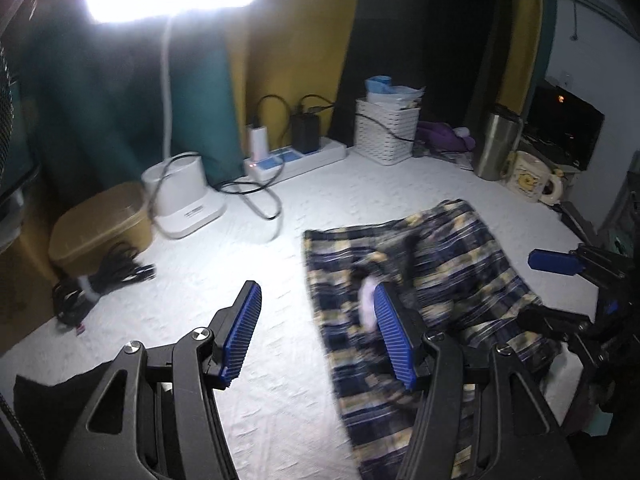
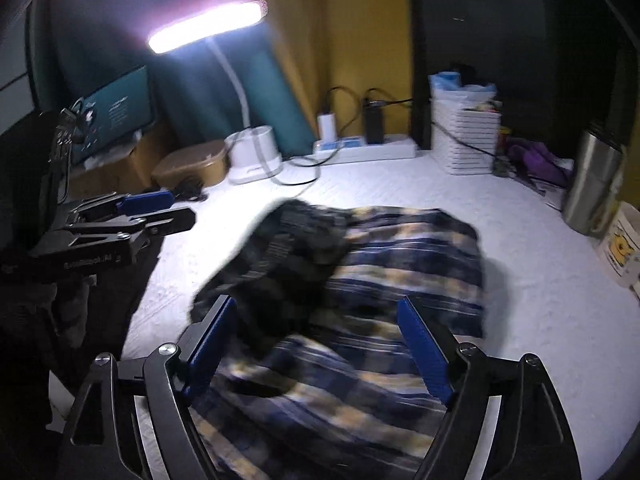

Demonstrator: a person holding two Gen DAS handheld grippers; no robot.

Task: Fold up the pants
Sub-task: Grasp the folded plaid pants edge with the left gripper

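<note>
Far white basket (image 1: 386, 130) holds blurred blue-white items; plaid pants (image 1: 420, 300) seemingly run near-to-far; left claw (image 1: 316, 336) and right claw (image 2: 316, 348) gape empty.

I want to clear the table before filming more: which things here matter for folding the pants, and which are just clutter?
Job: plaid pants, left gripper, right gripper.
Clutter: lamp, power strip, white basket, steel flask, mug, cable bundle.

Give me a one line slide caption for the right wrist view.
Open right gripper above plaid pants lying rumpled on the white bedsheet, desk lamp lit behind.
</note>
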